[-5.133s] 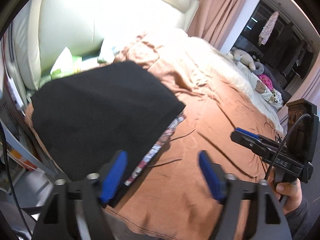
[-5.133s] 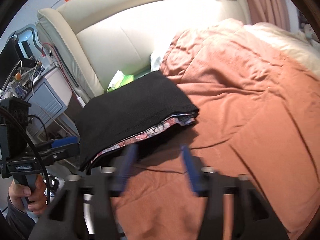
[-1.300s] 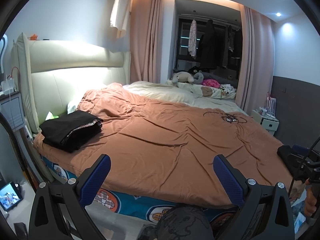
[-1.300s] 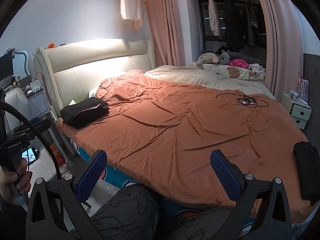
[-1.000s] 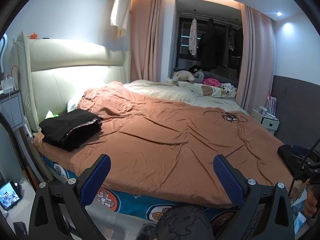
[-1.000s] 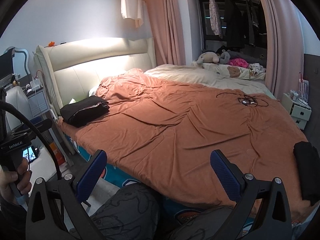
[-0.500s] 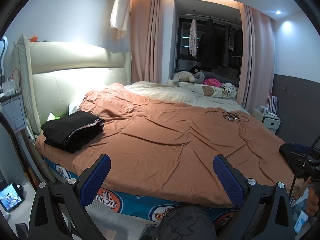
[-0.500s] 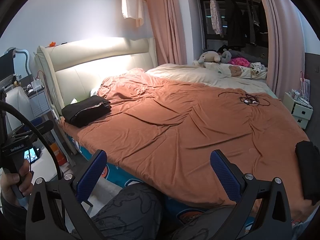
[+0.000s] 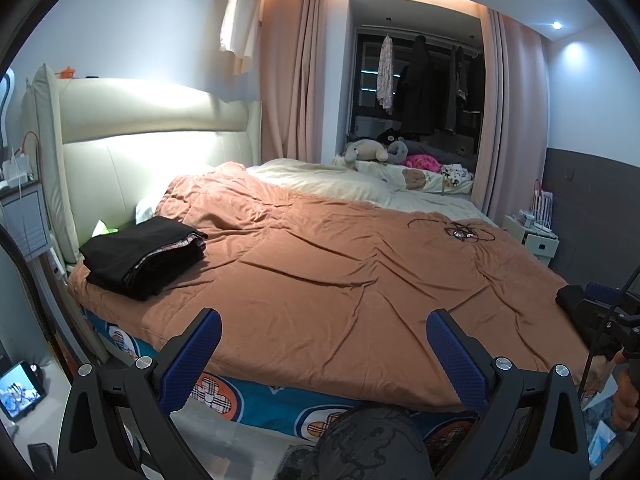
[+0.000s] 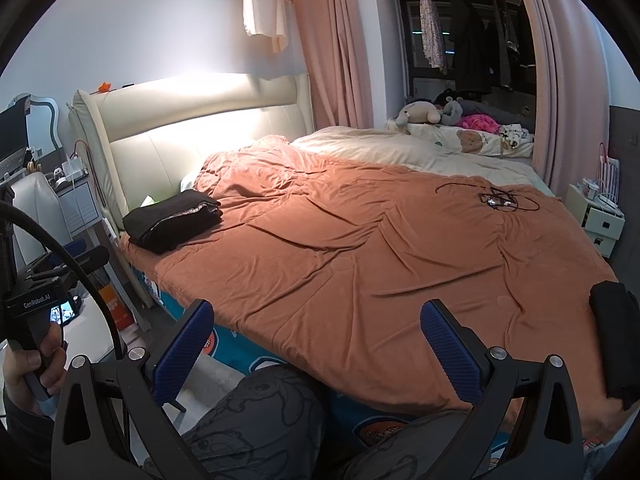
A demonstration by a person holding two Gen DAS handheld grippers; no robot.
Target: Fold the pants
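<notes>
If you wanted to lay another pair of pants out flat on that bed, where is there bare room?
The widest bare stretch is the middle of the orange blanket, between the folded black pile near the headboard and the tangled cable farther across. The near edge is also free. It is crowded at the far side, with stuffed toys, and at the right corner, where a dark garment lies.

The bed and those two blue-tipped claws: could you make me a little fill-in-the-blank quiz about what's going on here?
1. The folded black pants lie on the orange blanket near the cream ____.
2. The left gripper and the right gripper both have their jaws ____.
3. A tangle of black cable rests on the ____.
4. Another dark garment lies at the blanket's ____ edge in the right wrist view.

Missing words: headboard; open; blanket; right
</notes>
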